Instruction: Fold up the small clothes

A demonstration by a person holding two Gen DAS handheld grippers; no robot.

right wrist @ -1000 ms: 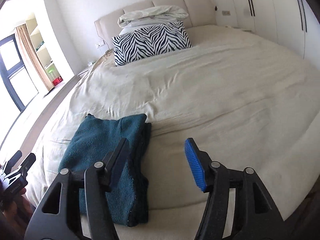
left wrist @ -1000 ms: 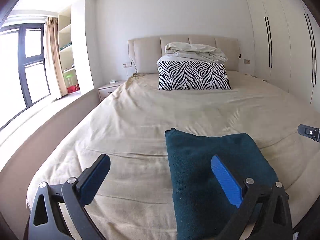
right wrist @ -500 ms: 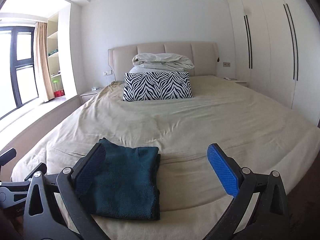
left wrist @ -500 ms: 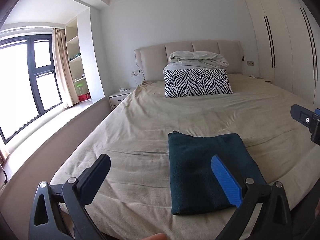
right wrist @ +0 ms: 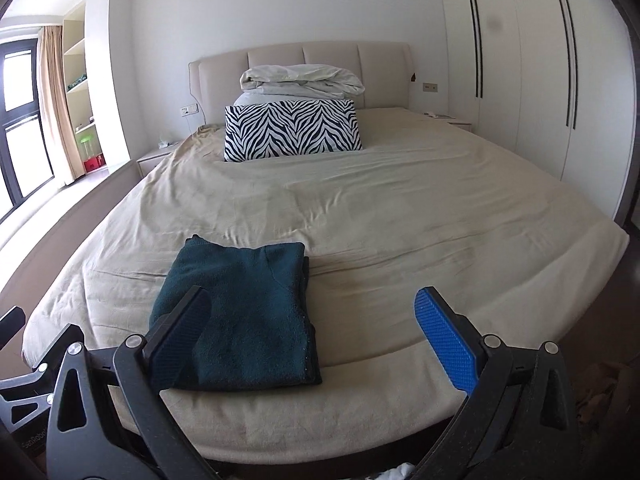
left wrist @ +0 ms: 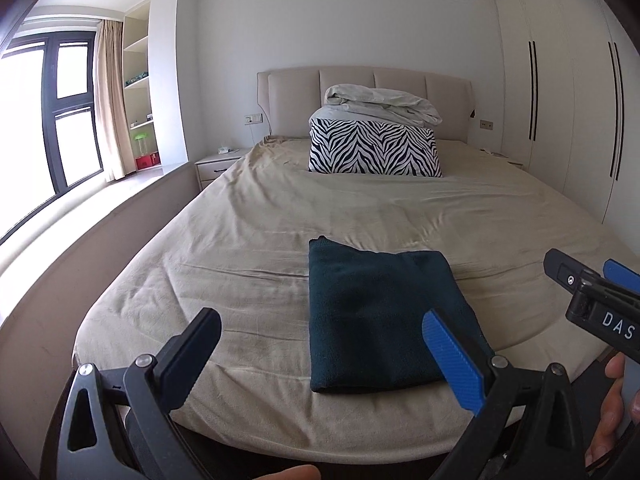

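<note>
Pulled back and lifted away from the folded teal garment (left wrist: 380, 320), both grippers: a second ago much closer above it, now with the whole foot of the bed (left wrist: 248, 240) in view. Lies flat near the foot edge of the bed, folded to a neat rectangle, long axis running from the foot edge toward the zebra pillow (left wrist: 374, 152). Looks finished, judged by the square edges and the stacked layers at its right side.

Seen from the left gripper (left wrist: 332, 356), ahead and a little to the right, partly behind the blue right finger; jaws spread wide, nothing between them. Seen from the right gripper (right wrist: 316, 336), ahead and to the left, partly behind the dark left finger; jaws have just been opening to their widest and hold nothing. So lies between the two grippers, about equally near to both, touched by neither.

For a next move, probably no further fold needed; if picked up, best taken from both short sides at once, along the long axis. Farther out: headboard (left wrist: 360, 80) with bundled bedding (left wrist: 380, 104), wardrobe (left wrist: 568, 100) at right, window (left wrist: 52, 120) at left.
</note>
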